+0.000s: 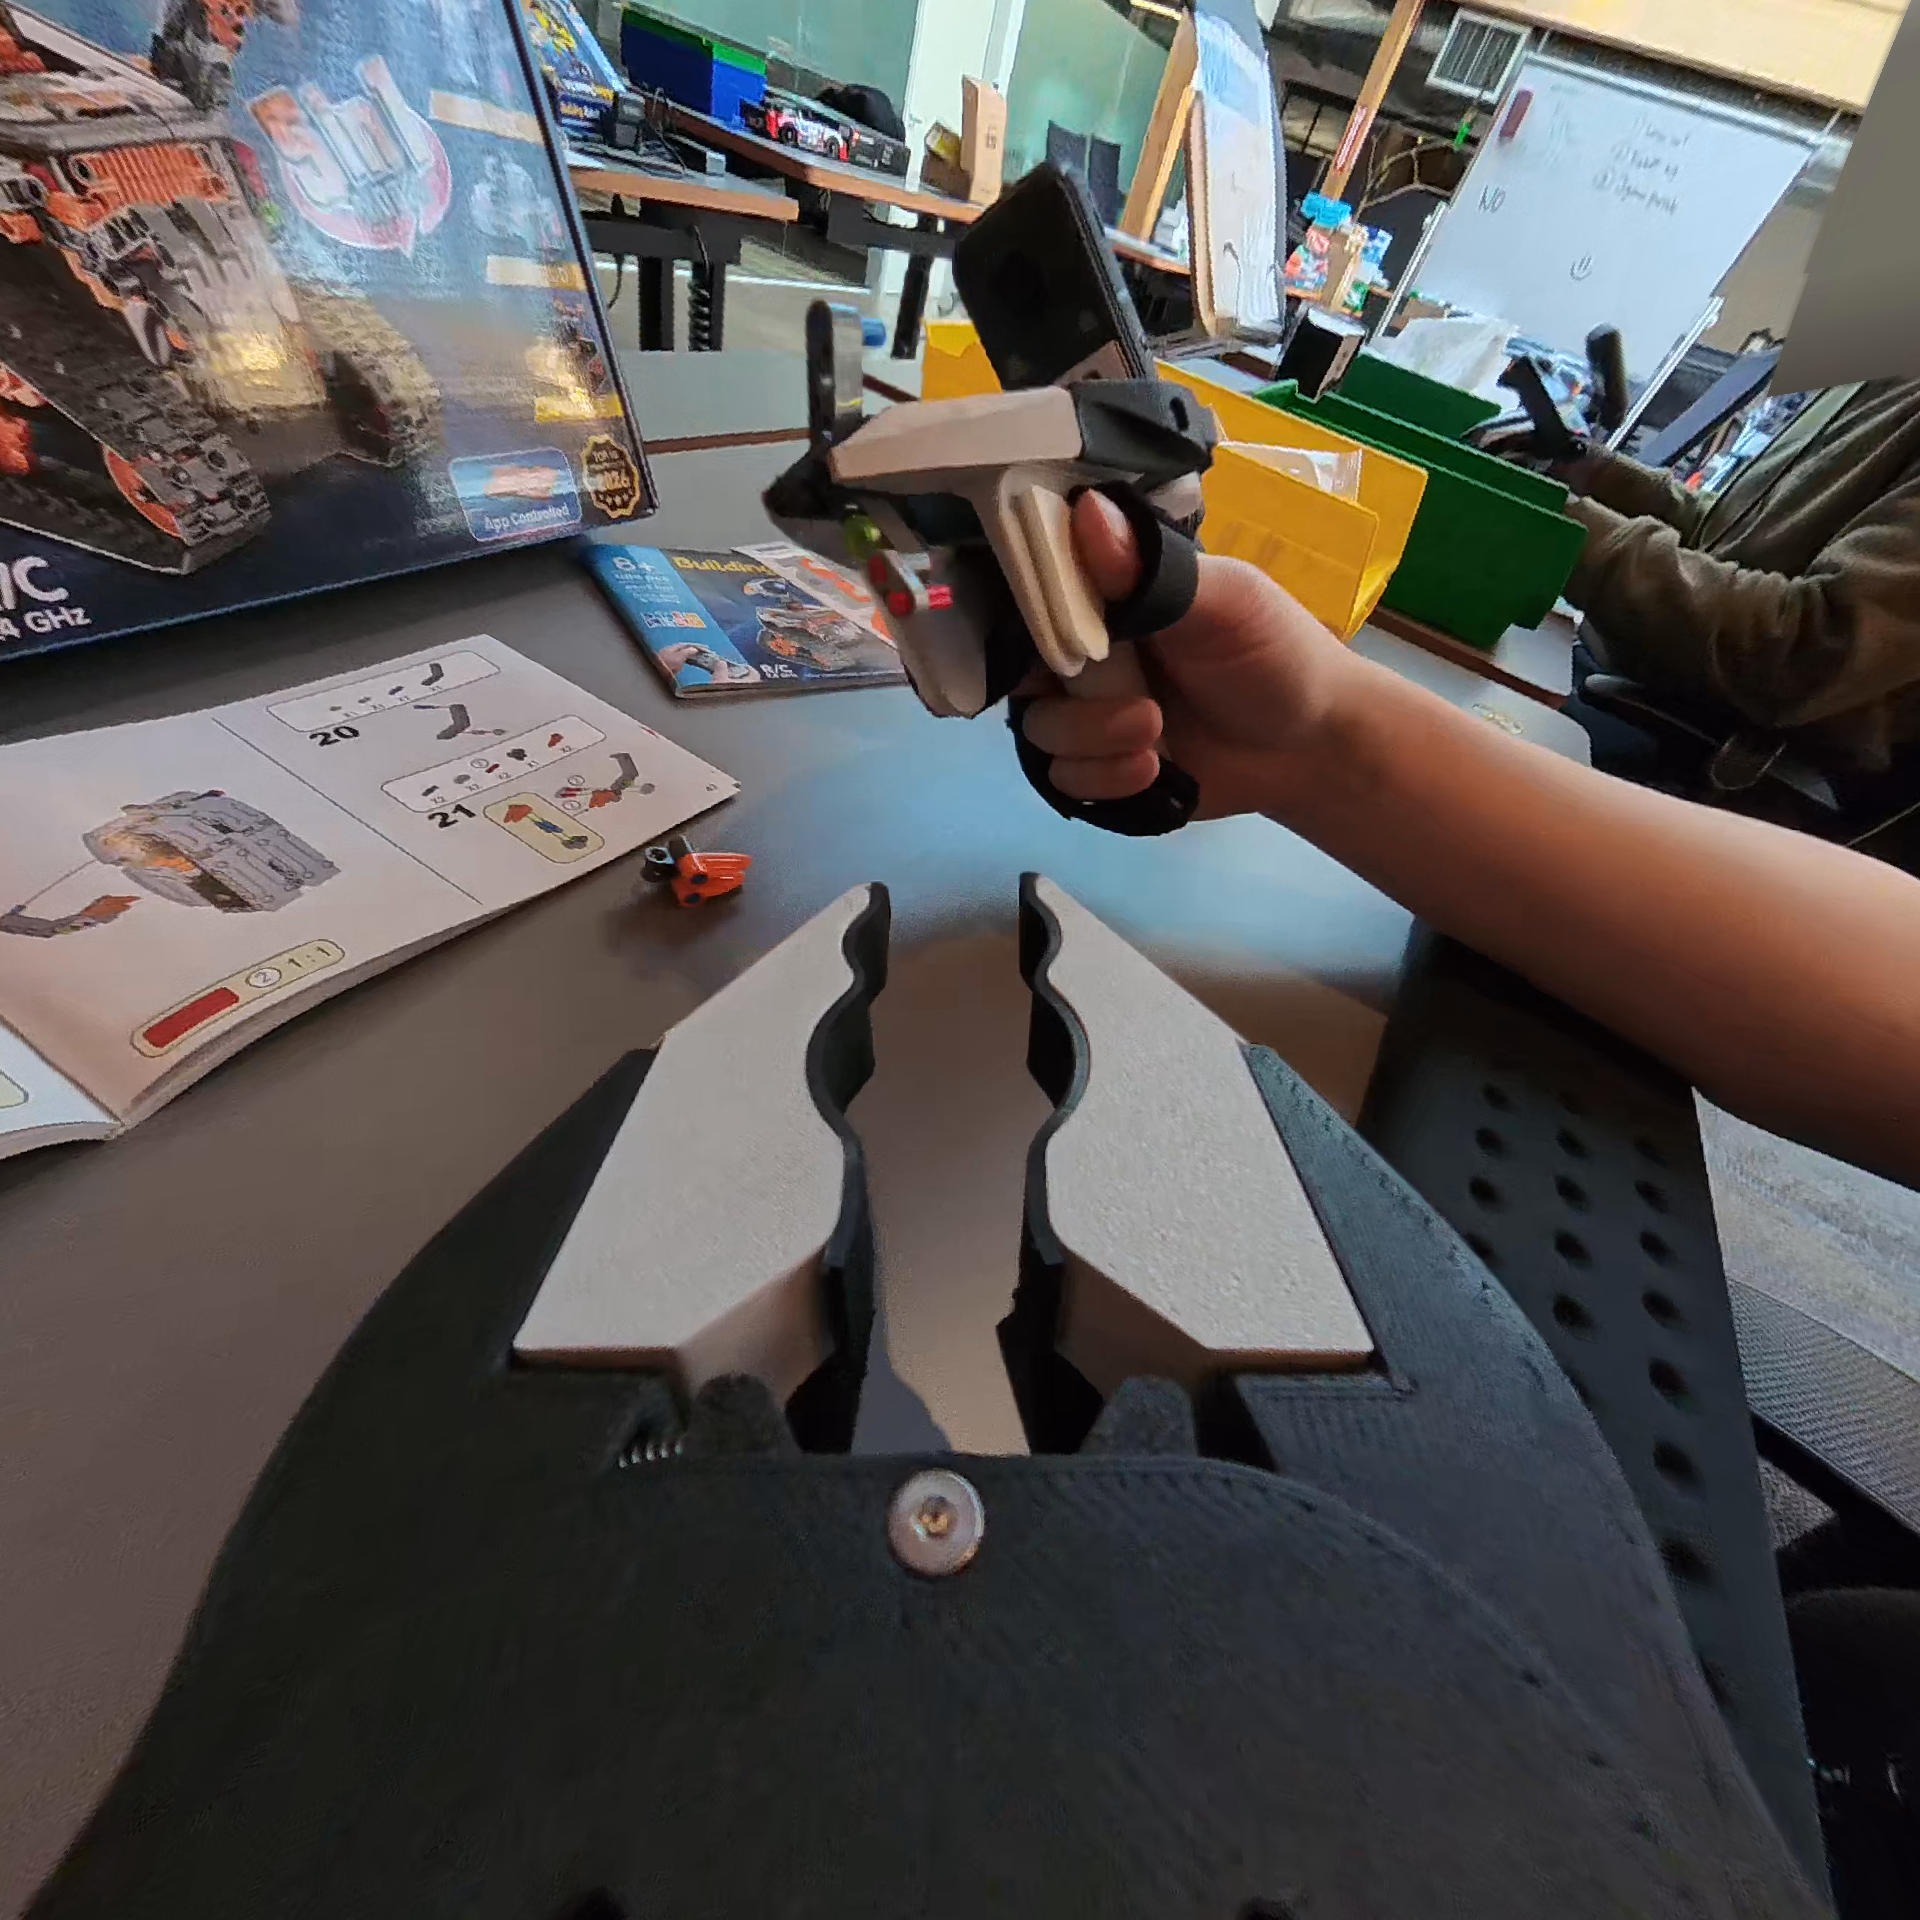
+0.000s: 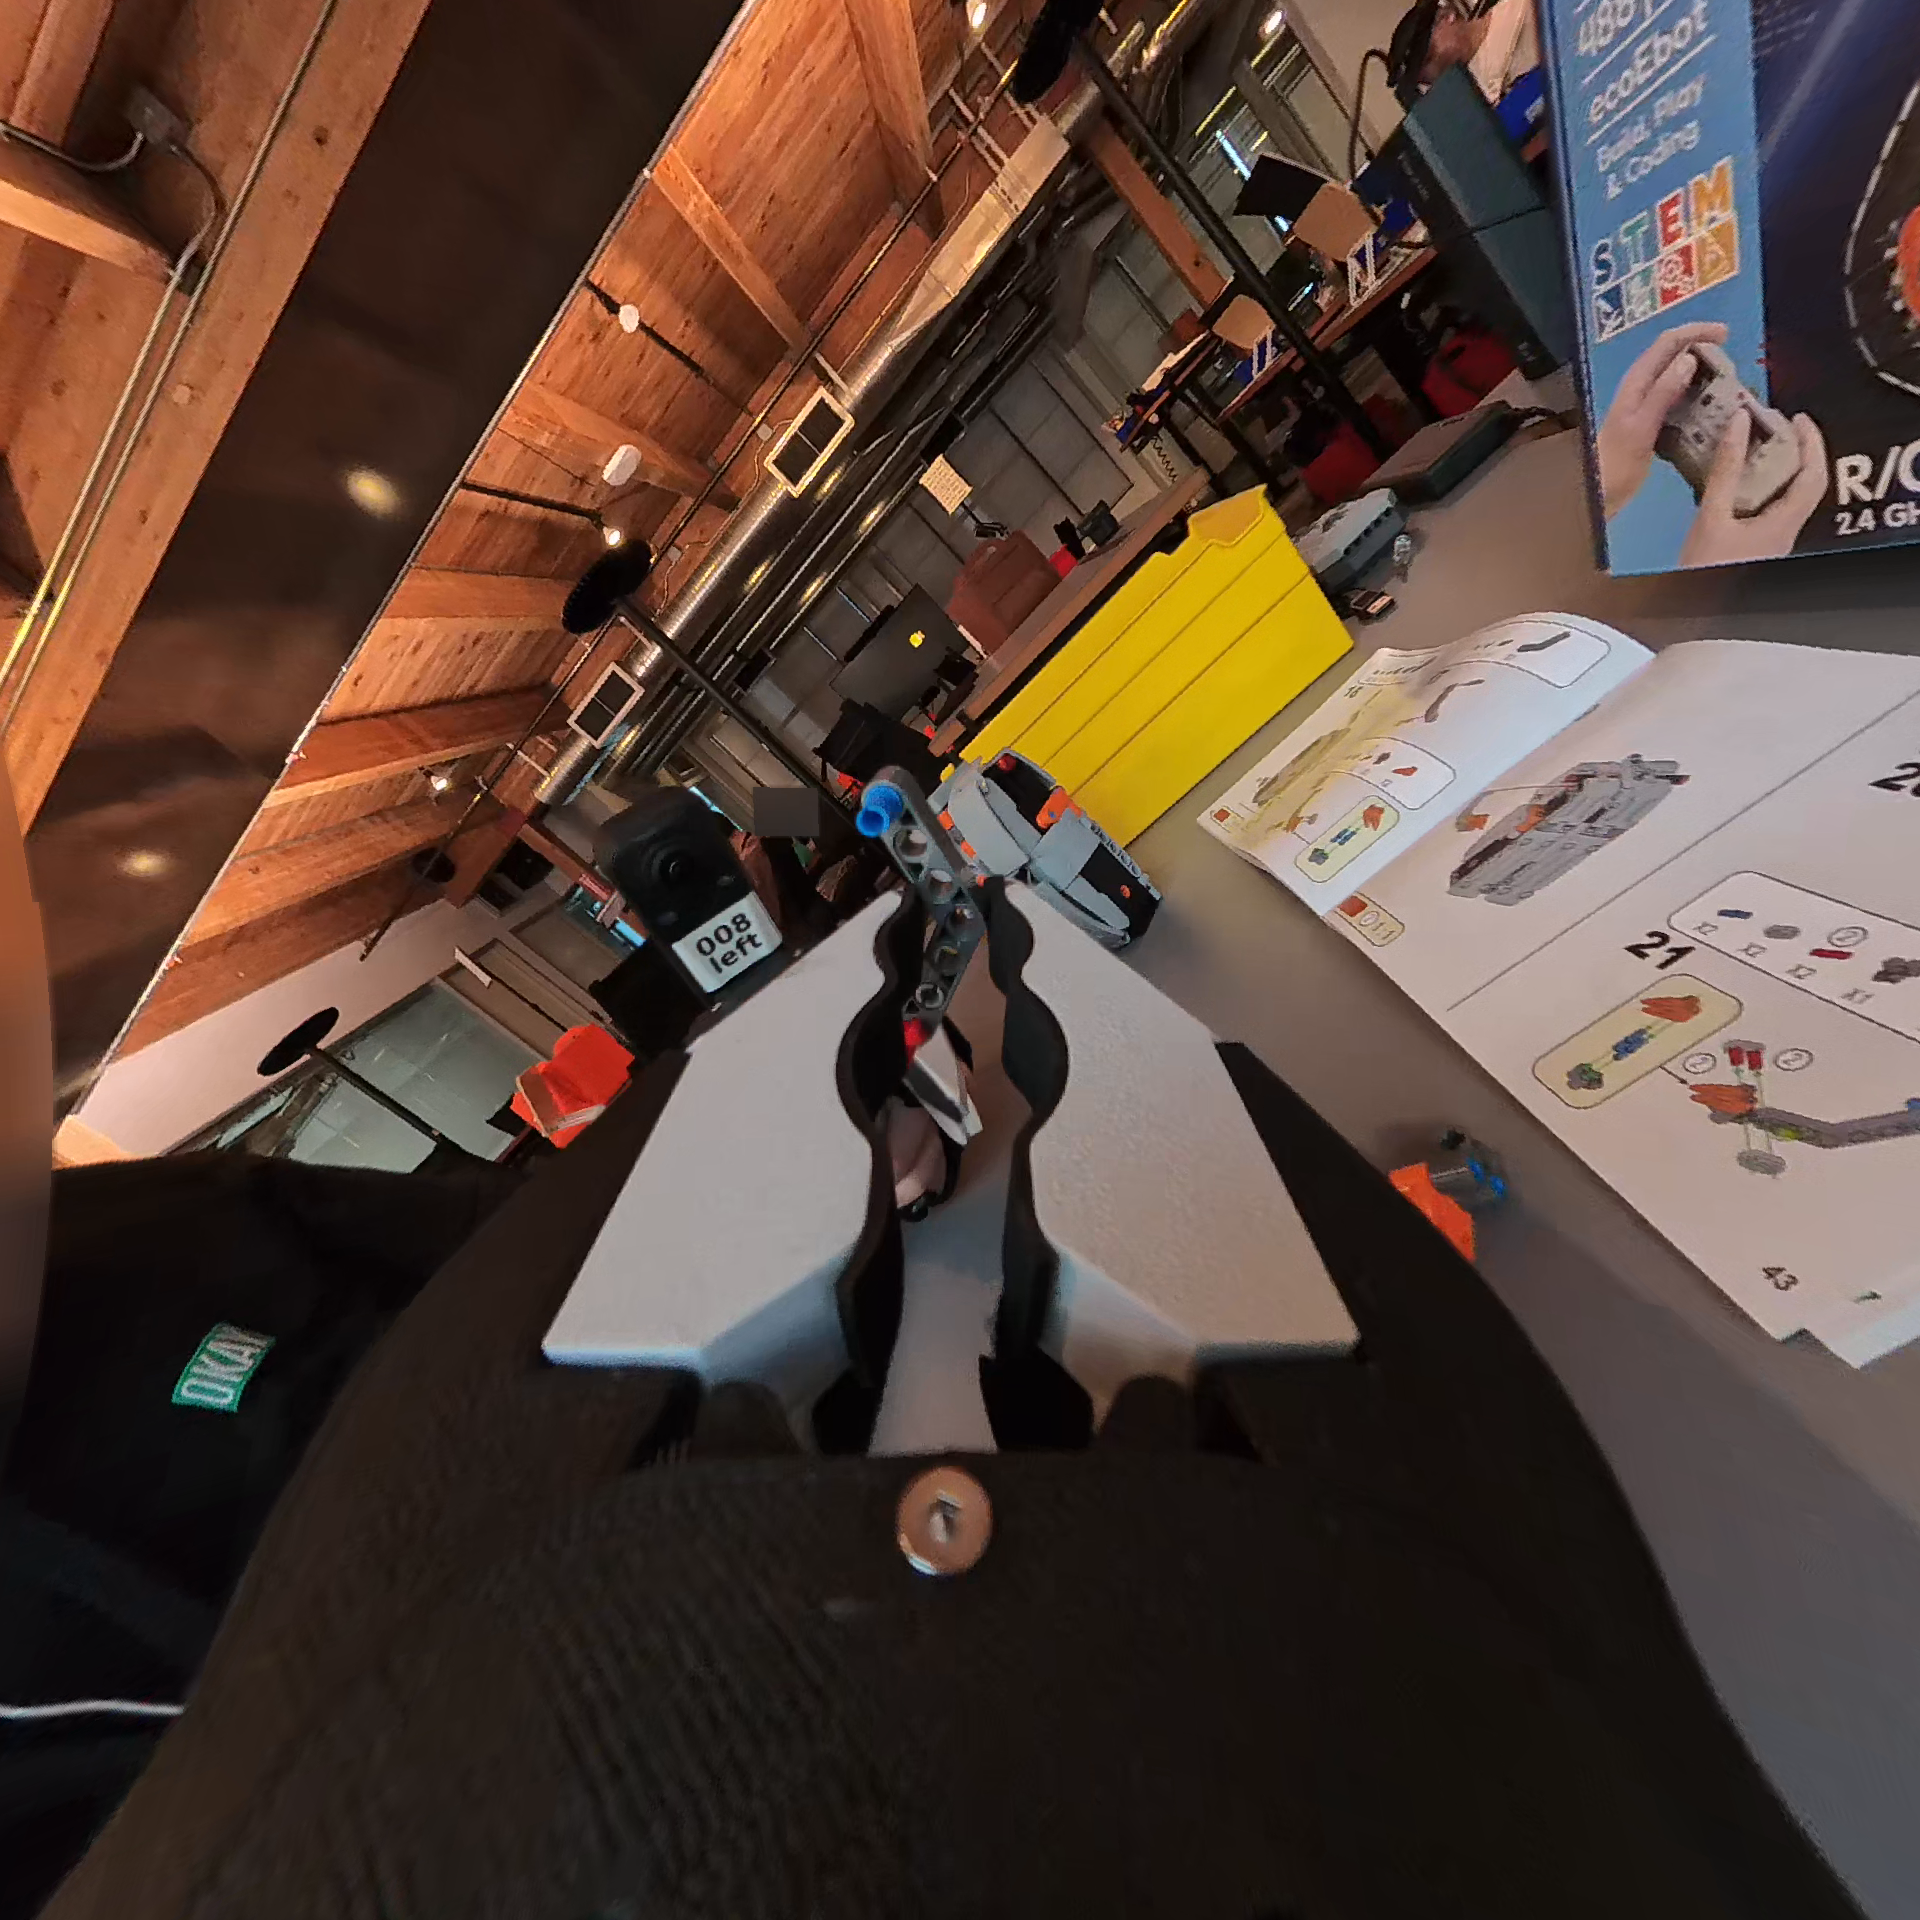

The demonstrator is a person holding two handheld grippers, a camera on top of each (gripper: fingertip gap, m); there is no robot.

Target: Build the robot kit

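Observation:
My right gripper (image 2: 945,909) is shut on a grey holed beam (image 2: 940,935) with a blue pin (image 2: 881,816) at its top end. In the left wrist view a hand holds this gripper (image 1: 831,488) in the air above the table, with the beam (image 1: 824,374) upright and red and green pins near its lower end. My left gripper (image 1: 956,914) is open and empty, low over the grey table, pointing at the right gripper. A small orange and black part (image 1: 698,869) lies on the table just left of its tips; it also shows in the right wrist view (image 2: 1439,1210).
An open instruction booklet (image 1: 312,831) lies at the left, with a second booklet (image 1: 727,623) and a big toy box (image 1: 312,291) behind it. Yellow (image 1: 1299,520) and green (image 1: 1475,540) bins stand at the back right. A partly built grey model (image 2: 1049,852) sits by the yellow bin (image 2: 1164,675). A person's sleeve (image 1: 1714,540) is at the far right. The left gripper's tips are roughly 8 cm from the right gripper's.

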